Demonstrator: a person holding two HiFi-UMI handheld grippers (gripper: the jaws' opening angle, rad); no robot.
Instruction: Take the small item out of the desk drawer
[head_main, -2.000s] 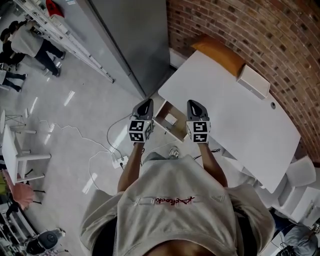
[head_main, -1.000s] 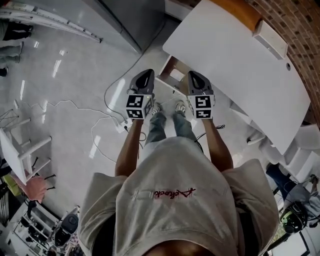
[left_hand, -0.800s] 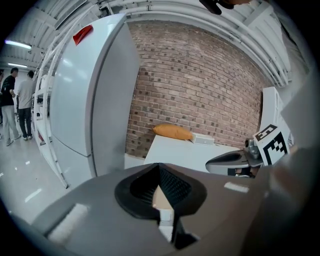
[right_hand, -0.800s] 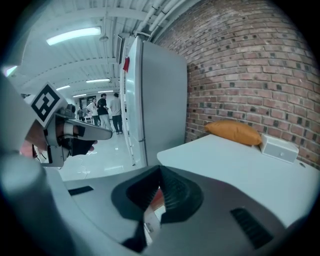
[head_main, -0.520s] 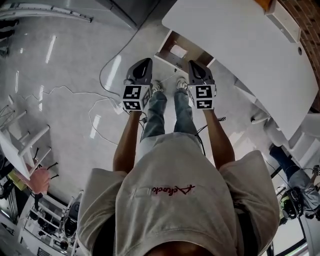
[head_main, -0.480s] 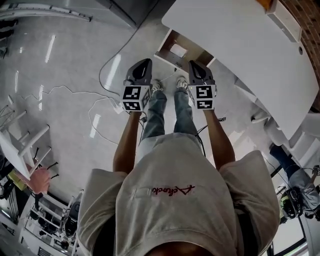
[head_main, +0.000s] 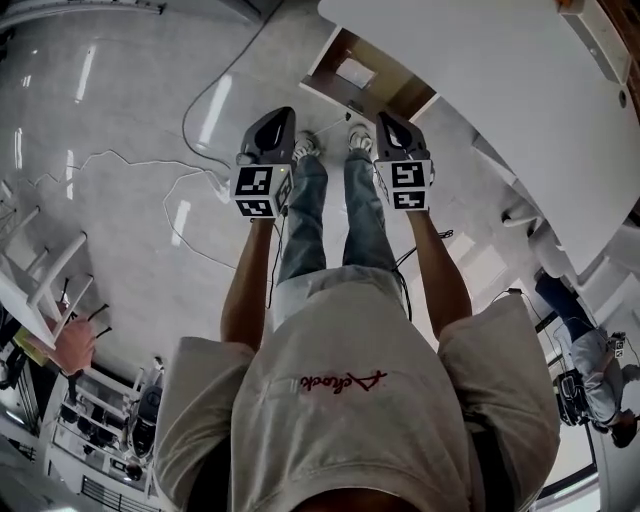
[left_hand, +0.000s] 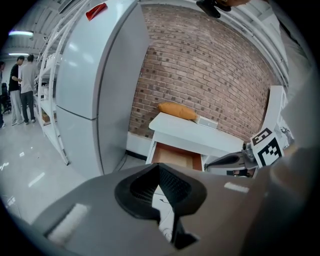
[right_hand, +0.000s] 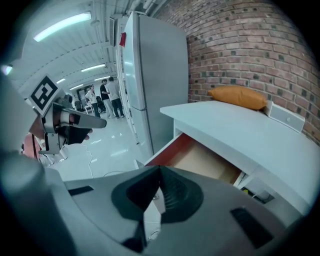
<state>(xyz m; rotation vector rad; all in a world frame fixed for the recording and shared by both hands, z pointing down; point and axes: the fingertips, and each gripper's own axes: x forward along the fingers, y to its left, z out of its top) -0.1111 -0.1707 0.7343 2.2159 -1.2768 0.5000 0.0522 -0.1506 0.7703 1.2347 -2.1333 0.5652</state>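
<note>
The desk drawer (head_main: 330, 98) stands pulled out, its brown inside showing under the white desk (head_main: 480, 70). A small white item (head_main: 355, 72) lies in it. My left gripper (head_main: 272, 115) and right gripper (head_main: 388, 118) are held side by side above the person's legs, short of the drawer front, both shut and holding nothing. The left gripper view has its jaws (left_hand: 159, 167) aimed at the open drawer (left_hand: 175, 156). In the right gripper view the jaws (right_hand: 160, 172) sit below the drawer (right_hand: 200, 160); the item is not visible in either gripper view.
An orange cushion (left_hand: 176, 111) and a white box (left_hand: 207, 121) lie on the desk against the brick wall. A tall grey cabinet (left_hand: 100, 90) stands left of the desk. Cables (head_main: 190, 180) trail over the floor. People stand far off (left_hand: 25, 85).
The person has stepped back from the desk; the open drawer now lies farther ahead of both grippers. The grippers stay side by side and shut.
</note>
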